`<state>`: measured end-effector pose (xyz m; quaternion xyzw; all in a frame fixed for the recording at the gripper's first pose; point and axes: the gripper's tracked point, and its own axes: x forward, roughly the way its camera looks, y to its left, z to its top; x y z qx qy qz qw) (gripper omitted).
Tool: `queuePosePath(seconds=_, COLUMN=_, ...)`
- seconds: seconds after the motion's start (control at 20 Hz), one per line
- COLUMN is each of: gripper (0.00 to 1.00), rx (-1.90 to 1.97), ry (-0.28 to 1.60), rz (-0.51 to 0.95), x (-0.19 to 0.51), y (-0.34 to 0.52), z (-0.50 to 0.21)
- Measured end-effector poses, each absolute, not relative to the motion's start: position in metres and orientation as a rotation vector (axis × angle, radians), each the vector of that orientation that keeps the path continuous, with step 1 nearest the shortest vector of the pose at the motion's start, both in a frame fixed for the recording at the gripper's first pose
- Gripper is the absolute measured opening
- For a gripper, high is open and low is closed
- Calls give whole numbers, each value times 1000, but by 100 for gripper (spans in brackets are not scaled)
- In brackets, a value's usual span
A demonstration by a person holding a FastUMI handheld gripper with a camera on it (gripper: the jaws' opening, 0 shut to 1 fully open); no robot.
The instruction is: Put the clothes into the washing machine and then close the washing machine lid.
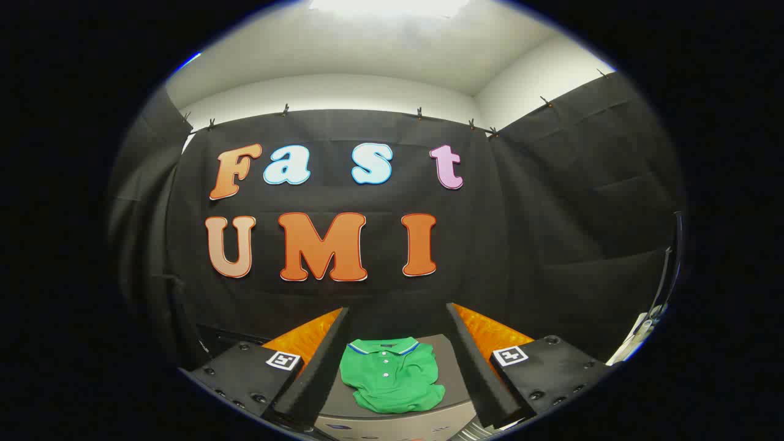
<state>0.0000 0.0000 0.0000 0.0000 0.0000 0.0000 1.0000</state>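
A small green polo shirt [392,375] with a striped collar and white buttons lies flat on the grey top of the washing machine [450,361]. My gripper [398,312] hangs above and in front of it, open, with the shirt showing in the wide gap between the two fingers [318,367]. Nothing is held. The machine's front panel [398,425] sits just below the shirt; the lid's state is not visible.
An orange wooden tabletop [490,334] stretches behind the machine on both sides, up to the black cloth wall [551,245]. A white object [637,334] stands at the far right beside a dark curved frame.
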Motion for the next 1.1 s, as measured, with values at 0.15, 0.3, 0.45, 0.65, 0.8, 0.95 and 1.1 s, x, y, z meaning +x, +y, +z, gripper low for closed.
queuePosePath(seconds=0.15, gripper=98, rx=4, ry=2, rz=-2, x=-2, y=-4, z=-1)
queuePosePath(seconds=0.3, gripper=98, rx=8, ry=2, rz=-7, x=-4, y=-8, z=-1)
queuePosePath(seconds=0.45, gripper=98, rx=9, ry=3, rz=-11, x=-6, y=-9, z=-1)
queuePosePath(seconds=0.65, gripper=98, rx=17, ry=-3, rz=-2, x=-8, y=-5, z=1)
queuePosePath(seconds=0.8, gripper=98, rx=12, ry=-13, rz=-2, x=-8, y=-4, z=4)
queuePosePath(seconds=0.95, gripper=98, rx=17, ry=-15, rz=0, x=-10, y=-3, z=4)
queuePosePath(seconds=1.1, gripper=98, rx=19, ry=-11, rz=-2, x=-8, y=-3, z=3)
